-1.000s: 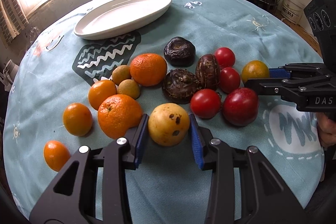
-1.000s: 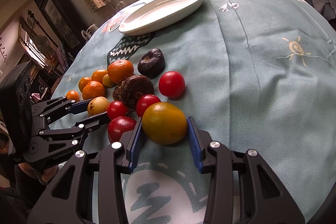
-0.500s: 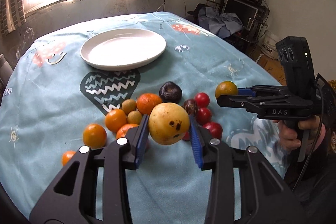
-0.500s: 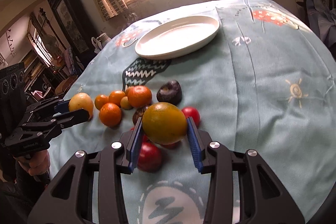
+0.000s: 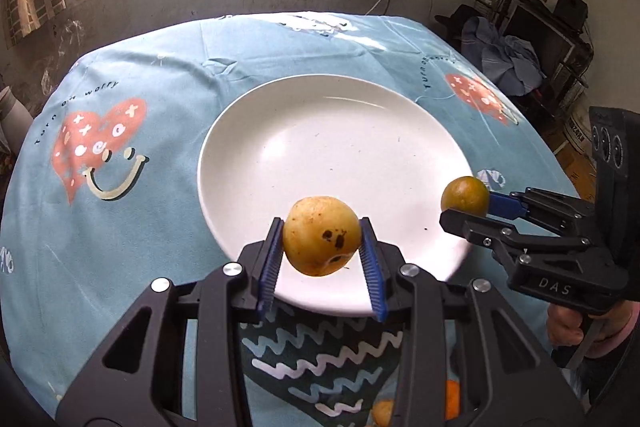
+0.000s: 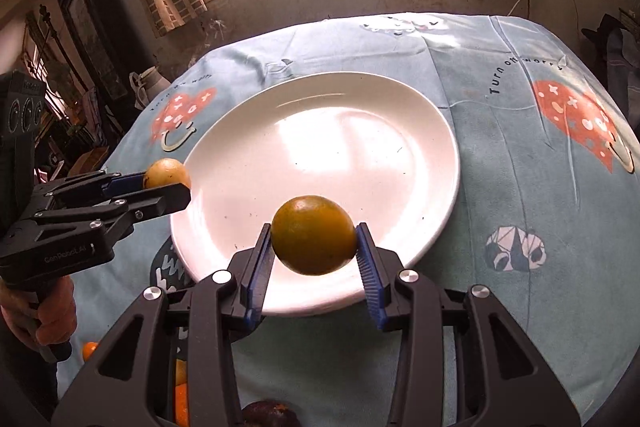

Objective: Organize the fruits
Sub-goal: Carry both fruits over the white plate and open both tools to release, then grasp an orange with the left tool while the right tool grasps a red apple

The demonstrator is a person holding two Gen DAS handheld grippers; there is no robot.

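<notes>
The left gripper (image 5: 321,259) is clamped on a spotted yellow fruit (image 5: 321,235), held in the air over the near rim of the white plate (image 5: 332,131). The right gripper (image 6: 313,259) grips a greenish-orange citrus (image 6: 313,234) above the same plate's near edge. The plate sits on the blue patterned tablecloth (image 5: 132,227), toward the tabletop's far edge

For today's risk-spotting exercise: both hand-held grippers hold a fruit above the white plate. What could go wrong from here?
1. Both fruits are round: the spotted yellow fruit and the greenish orange, released from a height, might roll off the shallow white plate.
2. The left hand-held gripper and right hand-held gripper approach the same near rim and could collide.
3. Each fruit is pinched only at its sides and may slip.
</notes>
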